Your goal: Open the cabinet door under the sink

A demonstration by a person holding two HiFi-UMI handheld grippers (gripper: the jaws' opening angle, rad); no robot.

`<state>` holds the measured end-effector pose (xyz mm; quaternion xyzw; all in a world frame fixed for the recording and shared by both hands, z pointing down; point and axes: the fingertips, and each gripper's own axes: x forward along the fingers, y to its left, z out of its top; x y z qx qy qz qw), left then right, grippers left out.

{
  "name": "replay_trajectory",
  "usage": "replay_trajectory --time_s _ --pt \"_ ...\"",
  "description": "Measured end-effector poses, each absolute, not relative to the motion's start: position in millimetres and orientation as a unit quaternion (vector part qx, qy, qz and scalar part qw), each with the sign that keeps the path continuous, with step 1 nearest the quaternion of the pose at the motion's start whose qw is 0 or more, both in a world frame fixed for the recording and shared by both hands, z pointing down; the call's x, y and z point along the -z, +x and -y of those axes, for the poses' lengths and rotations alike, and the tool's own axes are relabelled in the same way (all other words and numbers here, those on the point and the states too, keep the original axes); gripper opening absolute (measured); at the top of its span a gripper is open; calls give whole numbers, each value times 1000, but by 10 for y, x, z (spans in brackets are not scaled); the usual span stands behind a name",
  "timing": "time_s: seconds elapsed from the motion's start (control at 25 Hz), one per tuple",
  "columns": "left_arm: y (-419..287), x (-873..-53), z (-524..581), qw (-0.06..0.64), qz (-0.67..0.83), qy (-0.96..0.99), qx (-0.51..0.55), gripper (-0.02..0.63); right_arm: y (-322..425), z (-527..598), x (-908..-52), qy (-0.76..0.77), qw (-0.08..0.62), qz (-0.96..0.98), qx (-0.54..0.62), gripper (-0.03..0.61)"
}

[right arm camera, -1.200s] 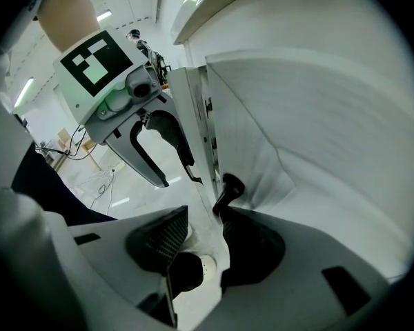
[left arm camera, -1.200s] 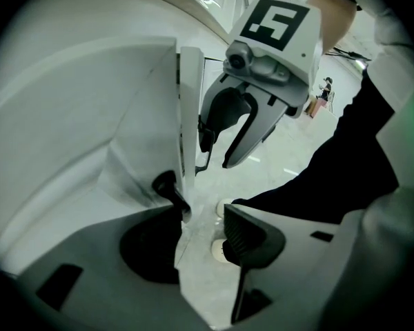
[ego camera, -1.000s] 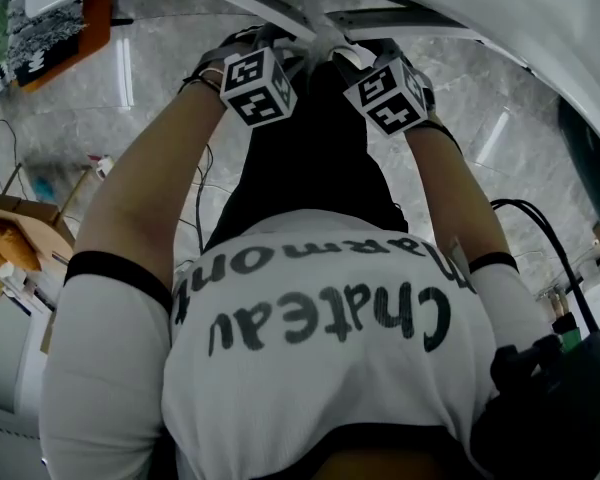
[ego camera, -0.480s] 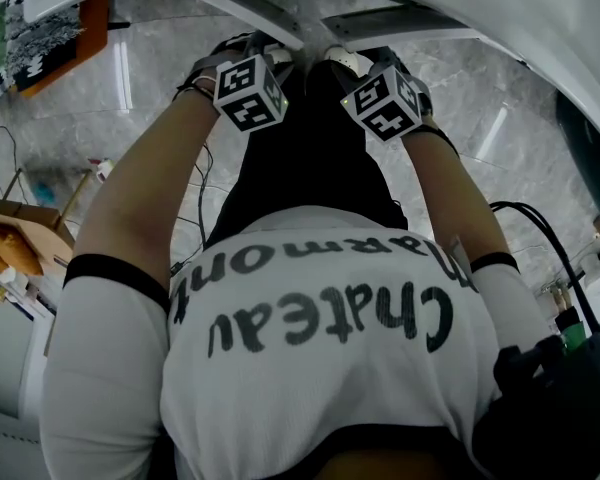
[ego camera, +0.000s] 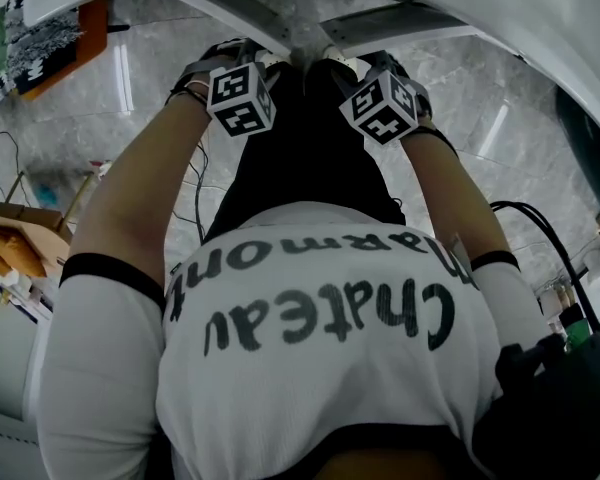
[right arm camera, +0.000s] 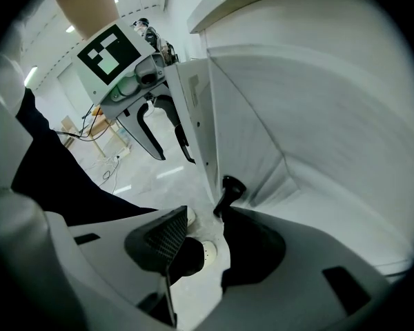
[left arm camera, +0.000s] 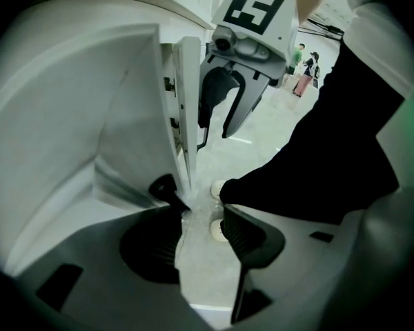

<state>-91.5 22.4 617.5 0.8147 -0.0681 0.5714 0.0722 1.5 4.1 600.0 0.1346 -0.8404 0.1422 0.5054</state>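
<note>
Above a glossy grey marble-look floor (ego camera: 150, 78), the left gripper (left arm camera: 196, 205) straddles, jaws apart, the edge of one thin white cabinet door (left arm camera: 184, 102), the right gripper (right arm camera: 203, 205) likewise the other white door (right arm camera: 193, 109), both doors ajar.

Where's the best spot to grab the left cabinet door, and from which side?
Take the left cabinet door by its thin upright free edge, coming from the front. It's a flat panel with no knob showing, so the left gripper straddles that edge, one jaw behind and one in front.
</note>
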Motion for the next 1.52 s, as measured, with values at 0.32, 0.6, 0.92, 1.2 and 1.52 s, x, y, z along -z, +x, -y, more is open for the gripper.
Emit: replay_trajectory --time_s 0.32,0.6,0.92,1.2,1.52 --pt "-1026 -6195 -345 53 42 809 -584 172 96 -175 -6003 114 518 838 -131 155" --pt "-1110 -6198 -435 42 34 805 -591 172 174 -284 -6014 102 530 832 -126 165" --pt "-1248 -6200 -540 35 29 798 -601 172 232 -374 -6017 91 545 824 -122 170" --pt "-1352 -6242 -623 35 25 788 -614 172 313 -449 -6040 85 556 818 -117 170" --pt "-1465 -6253 -716 29 18 780 -625 172 403 -515 -6052 89 571 809 -107 158"
